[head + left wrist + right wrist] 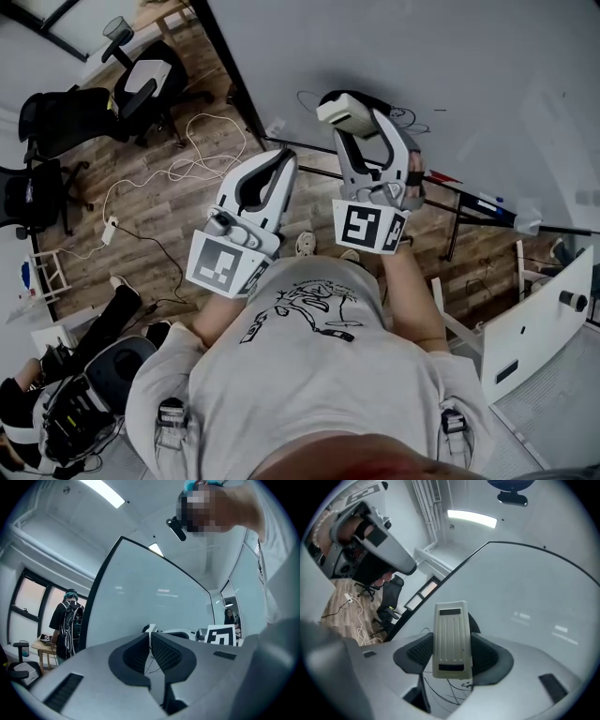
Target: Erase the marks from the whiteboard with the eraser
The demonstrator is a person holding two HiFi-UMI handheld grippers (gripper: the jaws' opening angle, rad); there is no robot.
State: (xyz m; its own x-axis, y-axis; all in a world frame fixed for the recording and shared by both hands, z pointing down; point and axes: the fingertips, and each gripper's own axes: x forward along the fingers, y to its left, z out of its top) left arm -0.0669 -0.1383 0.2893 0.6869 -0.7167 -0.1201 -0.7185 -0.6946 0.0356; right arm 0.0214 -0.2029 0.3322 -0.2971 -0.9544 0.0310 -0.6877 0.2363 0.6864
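The whiteboard (487, 84) stands in front of me, with black scribbled marks (405, 116) near its lower edge. My right gripper (361, 117) is shut on a pale grey eraser (343, 111), held up against the board beside the marks. In the right gripper view the eraser (450, 639) sits upright between the jaws, with the scribbles (440, 693) showing below it on the whiteboard (534, 597). My left gripper (281, 159) hangs lower left of the board, shut and holding nothing. In the left gripper view its pads (161, 651) nearly touch, facing the whiteboard (154, 597).
Black office chairs (141, 80) and a white cable (187, 159) lie on the wooden floor at left. The board's stand leg (455, 234) and a white cabinet (534, 319) are at right. A person with a backpack (68, 620) stands by a table left of the board.
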